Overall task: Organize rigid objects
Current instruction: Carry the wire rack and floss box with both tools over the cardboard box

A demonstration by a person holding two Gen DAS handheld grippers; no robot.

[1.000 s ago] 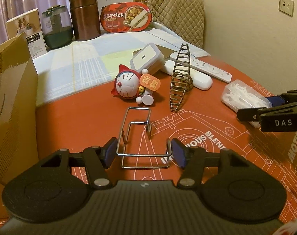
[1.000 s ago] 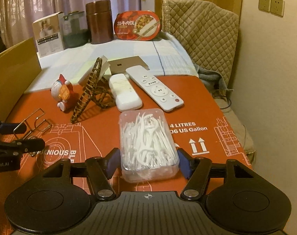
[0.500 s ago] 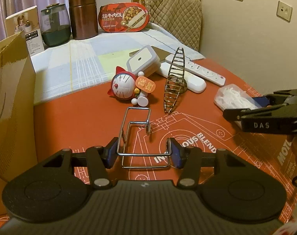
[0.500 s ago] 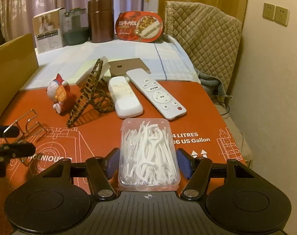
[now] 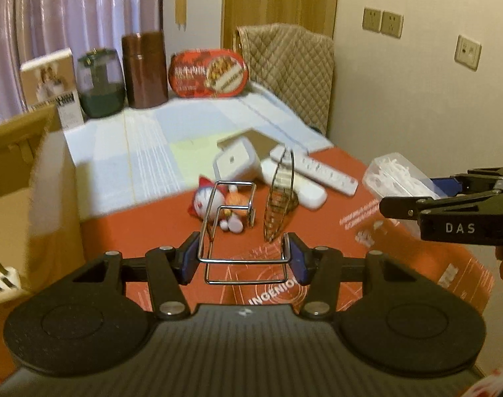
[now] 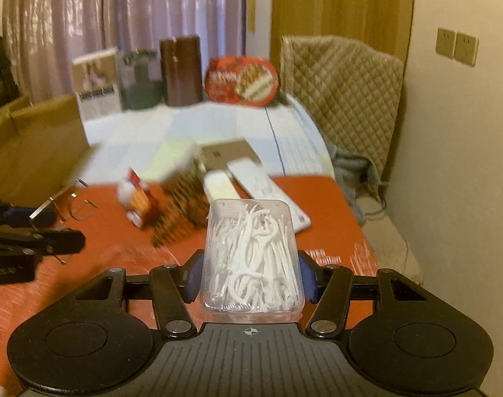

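Both loads now lifted off the bench [image 5: 417,264]: left gripper [image 5: 243,258] fingers clenched on wire rack [image 5: 231,218]; right gripper [image 6: 251,276] fingers, just closed, grasping floss box [image 6: 251,254]. Transport can begin.

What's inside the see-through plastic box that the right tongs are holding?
The clear box is full of white floss picks, piled in a tangle. Those at the bottom are covered by the ones on top, so they cannot be counted.
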